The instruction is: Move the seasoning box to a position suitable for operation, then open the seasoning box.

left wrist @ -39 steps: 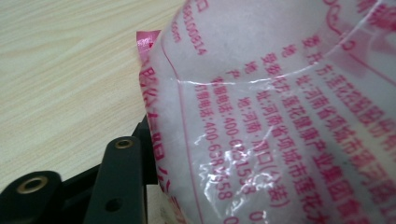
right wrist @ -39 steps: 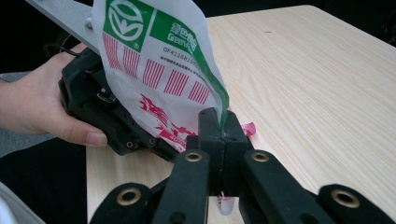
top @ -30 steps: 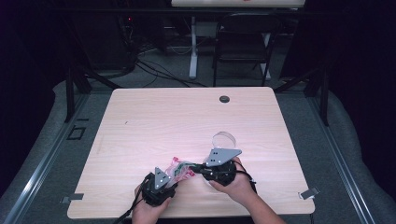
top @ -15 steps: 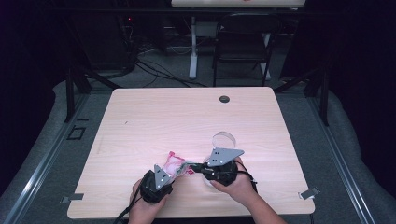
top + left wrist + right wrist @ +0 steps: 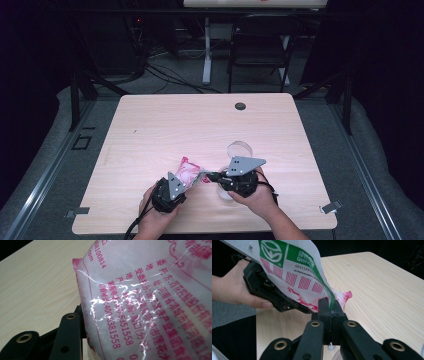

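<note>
A person at the near edge of a pale wooden bench [image 5: 150, 130] holds a two-jaw gripper in each hand, and a plastic packet [image 5: 189, 171], white with pink and green print, is stretched between the two tools. The packet sits above the bench surface, just left of a clear round cup [image 5: 239, 149] that stands on the wood. The right gripper [image 5: 329, 305], seen in its own view, has its black jaws clenched tight together on a thin edge of the packet, pads pressed flat with the film pinched between them; from above, this gripper [image 5: 207, 177] lies just in front of the cup, pointing left toward the packet. The left gripper [image 5: 184, 184] is farther left of the cup, on the packet's other side. In the left gripper view the packet's white face with pink lettering [image 5: 150, 297] fills the space before the camera and lies against one black jaw at the lower left; the jaws stand partly apart, and whether they are pressing on the packet cannot be told. A small dark round grommet [image 5: 240, 106] sits in the bench well beyond the cup.
</note>
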A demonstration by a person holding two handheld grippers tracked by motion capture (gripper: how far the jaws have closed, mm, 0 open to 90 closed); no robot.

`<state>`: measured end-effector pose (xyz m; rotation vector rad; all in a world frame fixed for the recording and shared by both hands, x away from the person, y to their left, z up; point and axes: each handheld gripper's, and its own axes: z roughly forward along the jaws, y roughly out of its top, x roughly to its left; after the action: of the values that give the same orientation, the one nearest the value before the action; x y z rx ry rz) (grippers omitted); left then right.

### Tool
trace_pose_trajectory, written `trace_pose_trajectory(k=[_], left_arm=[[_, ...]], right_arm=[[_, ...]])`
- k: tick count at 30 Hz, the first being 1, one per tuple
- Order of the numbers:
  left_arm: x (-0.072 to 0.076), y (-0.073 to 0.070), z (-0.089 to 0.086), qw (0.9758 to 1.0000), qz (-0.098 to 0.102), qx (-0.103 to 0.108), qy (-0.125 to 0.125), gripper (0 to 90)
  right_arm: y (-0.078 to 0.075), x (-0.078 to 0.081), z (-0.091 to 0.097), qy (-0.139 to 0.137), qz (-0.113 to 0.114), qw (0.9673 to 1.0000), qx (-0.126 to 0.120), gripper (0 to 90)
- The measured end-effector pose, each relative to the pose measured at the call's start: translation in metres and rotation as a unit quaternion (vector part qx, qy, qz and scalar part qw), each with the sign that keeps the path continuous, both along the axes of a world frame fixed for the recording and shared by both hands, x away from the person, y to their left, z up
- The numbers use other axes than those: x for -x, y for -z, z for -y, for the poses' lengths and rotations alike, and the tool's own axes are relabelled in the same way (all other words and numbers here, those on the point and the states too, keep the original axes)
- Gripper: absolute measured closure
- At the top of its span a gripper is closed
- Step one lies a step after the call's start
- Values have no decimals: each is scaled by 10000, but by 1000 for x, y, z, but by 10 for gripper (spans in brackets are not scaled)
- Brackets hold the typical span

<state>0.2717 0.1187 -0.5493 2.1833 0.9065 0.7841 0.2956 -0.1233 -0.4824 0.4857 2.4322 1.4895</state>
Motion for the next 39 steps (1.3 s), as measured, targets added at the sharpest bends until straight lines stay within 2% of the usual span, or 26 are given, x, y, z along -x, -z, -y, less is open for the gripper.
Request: trace_pose_trajectory(k=[17, 18, 26, 32, 37, 39], left_arm=[[-11, -5, 6, 9996, 53, -190, 211, 573], [-12, -4, 7, 9997, 75, -146, 195, 573], [-15, -7, 9, 9993, 133, -286, 214, 573], [-16, -9, 10, 9993, 107, -287, 205, 574], [-15, -10, 10, 9989, 97, -401, 211, 574], [-17, -10, 11, 9989, 150, -383, 206, 574]], right_arm=[[-2, -4, 9, 149, 6, 9999, -13, 900], [-2, -4, 9, 161, 3, 9999, -9, 900], [-1, -5, 11, 204, 7, 9998, 21, 897], [-2, -6, 13, 232, 5, 9997, -35, 896], [-3, -5, 13, 235, -9, 9997, -4, 875], [-3, -5, 13, 257, 2, 9997, 11, 860]])
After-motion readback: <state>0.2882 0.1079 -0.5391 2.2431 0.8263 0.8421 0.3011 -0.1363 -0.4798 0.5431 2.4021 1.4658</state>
